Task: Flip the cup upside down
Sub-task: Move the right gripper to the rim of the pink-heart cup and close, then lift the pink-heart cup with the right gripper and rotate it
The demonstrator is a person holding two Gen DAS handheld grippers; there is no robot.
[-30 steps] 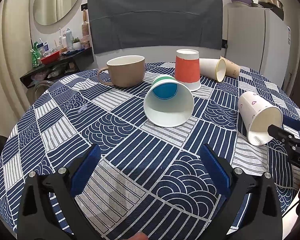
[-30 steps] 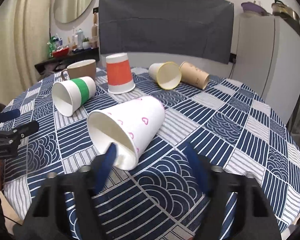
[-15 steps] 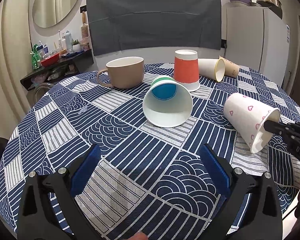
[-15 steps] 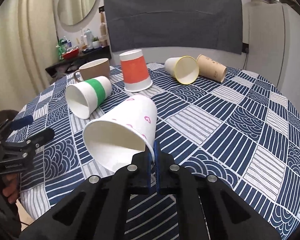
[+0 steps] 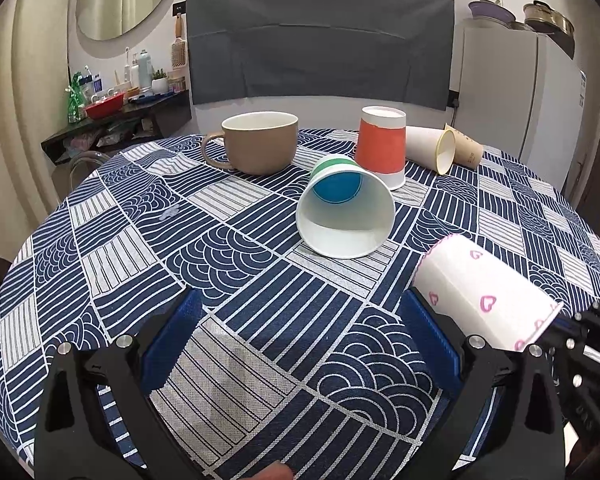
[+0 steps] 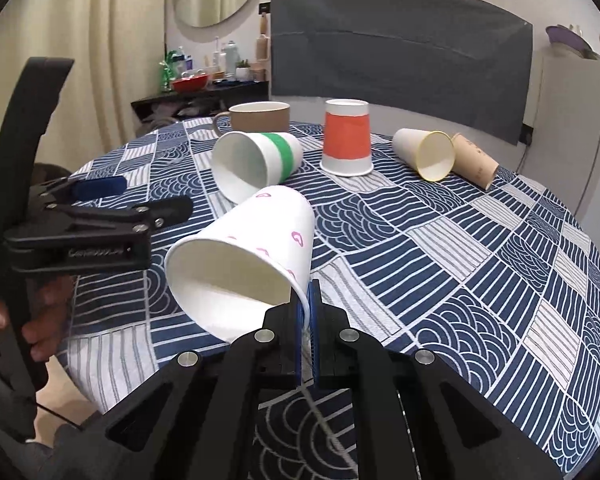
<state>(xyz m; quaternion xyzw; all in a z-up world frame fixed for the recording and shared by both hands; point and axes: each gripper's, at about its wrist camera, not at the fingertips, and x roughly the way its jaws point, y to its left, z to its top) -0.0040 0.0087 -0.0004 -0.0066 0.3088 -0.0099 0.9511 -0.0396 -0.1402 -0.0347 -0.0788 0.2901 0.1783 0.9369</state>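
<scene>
A white paper cup with pink hearts (image 6: pixel 252 256) hangs tilted above the table, its mouth toward the right wrist camera. My right gripper (image 6: pixel 308 304) is shut on its rim. The cup also shows in the left wrist view (image 5: pixel 484 296), held by the right gripper (image 5: pixel 560 330) beside my left gripper's right finger. My left gripper (image 5: pixel 300 336) is open and empty, low over the blue patterned tablecloth (image 5: pixel 260 288); it also shows in the right wrist view (image 6: pixel 140 200).
A white cup with a green band (image 5: pixel 346 212) lies on its side mid-table. An orange cup (image 5: pixel 382 146) stands upside down behind it. A brown mug (image 5: pixel 256 142) stands at the back left. Two more paper cups (image 5: pixel 440 148) lie at the back right.
My right gripper closed on the heart cup's rim, lifted it off the table and carried it left, toward my left gripper. The left gripper barely moved.
</scene>
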